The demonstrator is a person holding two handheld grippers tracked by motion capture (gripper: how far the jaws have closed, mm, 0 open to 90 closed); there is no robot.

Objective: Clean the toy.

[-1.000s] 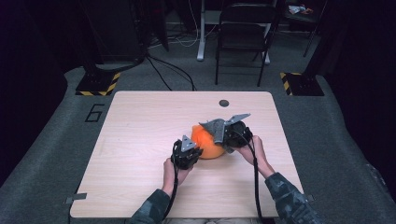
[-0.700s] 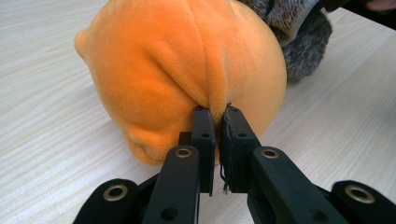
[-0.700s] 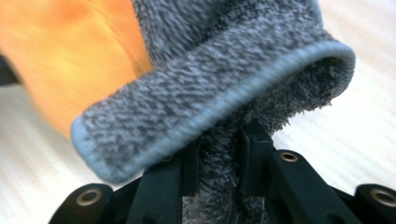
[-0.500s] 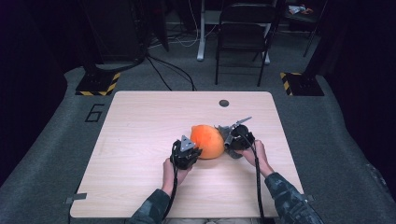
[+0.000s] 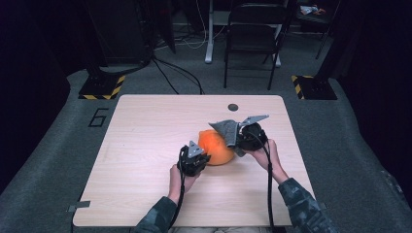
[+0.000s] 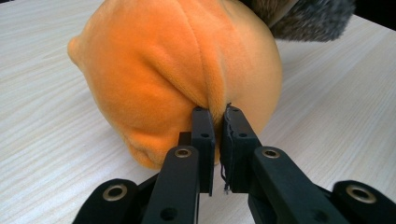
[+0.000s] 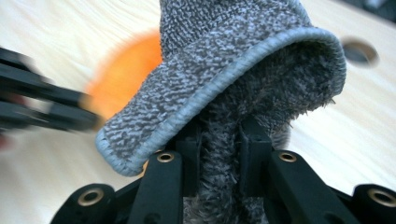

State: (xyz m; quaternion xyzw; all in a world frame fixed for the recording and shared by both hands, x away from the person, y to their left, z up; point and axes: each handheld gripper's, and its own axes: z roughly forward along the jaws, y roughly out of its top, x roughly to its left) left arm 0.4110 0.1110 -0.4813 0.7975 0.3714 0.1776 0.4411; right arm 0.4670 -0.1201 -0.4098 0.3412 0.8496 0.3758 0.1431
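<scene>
An orange plush toy [image 5: 215, 147] lies on the wooden table [image 5: 145, 145], a little right of its middle. My left gripper [image 5: 205, 158] comes at it from the near left and is shut on a fold along the toy's seam [image 6: 215, 100], its jaws nearly together [image 6: 218, 114]. My right gripper [image 5: 236, 141] is at the toy's right, shut on a grey terry cloth [image 5: 226, 129]. The cloth [image 7: 233, 60] rises between its jaws [image 7: 219, 135] and droops over the toy's right side. The orange plush toy [image 7: 126, 70] shows blurred behind the cloth.
A small round hole [image 5: 233, 107] sits in the tabletop near its far edge. A folding chair [image 5: 252, 34] stands beyond the table. Yellow-black striped bases [image 5: 99, 87] flank it on the carpet. A "6" [image 5: 98, 117] is marked on the floor at the left.
The cloth lay over the toy a second ago, then the right gripper drew it off to the right. It is now raised back over the toy's right side. The left gripper has kept still.
</scene>
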